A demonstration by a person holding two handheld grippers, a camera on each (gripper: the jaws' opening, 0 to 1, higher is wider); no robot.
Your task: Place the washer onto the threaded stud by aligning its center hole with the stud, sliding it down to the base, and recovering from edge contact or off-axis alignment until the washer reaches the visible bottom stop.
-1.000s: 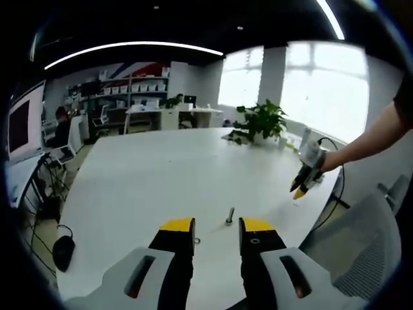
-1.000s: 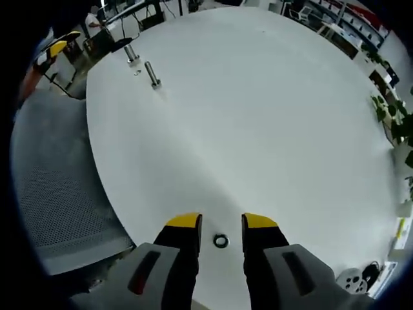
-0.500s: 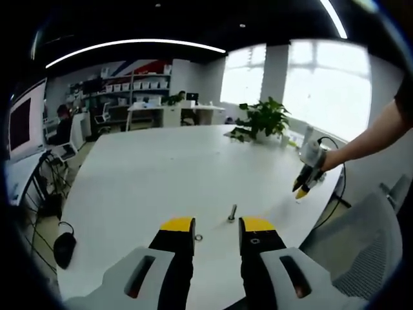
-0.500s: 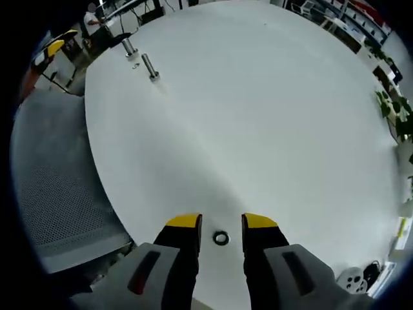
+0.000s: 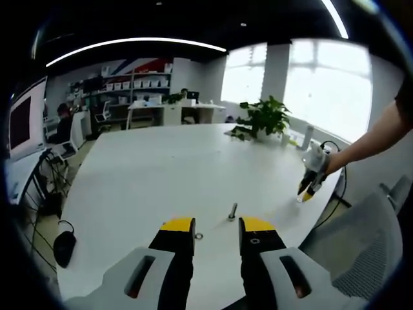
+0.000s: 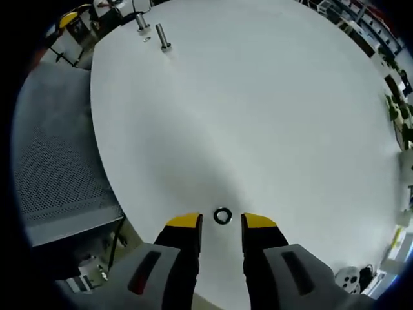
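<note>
White round table (image 6: 271, 116) in an open office. Washer (image 6: 222, 216) lies flat near table edge, just ahead of the right gripper (image 6: 221, 222), jaws apart, empty. Stud (image 5: 232, 212) upright, bare, well apart from it, before the left gripper (image 5: 216, 225), also parted, empty. Nothing done yet: pickup, threading, seating all left. Plant (image 5: 263, 121), shelves behind.

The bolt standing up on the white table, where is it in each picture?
Left gripper view: the stud stands low in the middle, just above the gap between that gripper's yellow tips.
Right gripper view: the stud is far off, near the top left.
Shared landmark: the white table.
</note>
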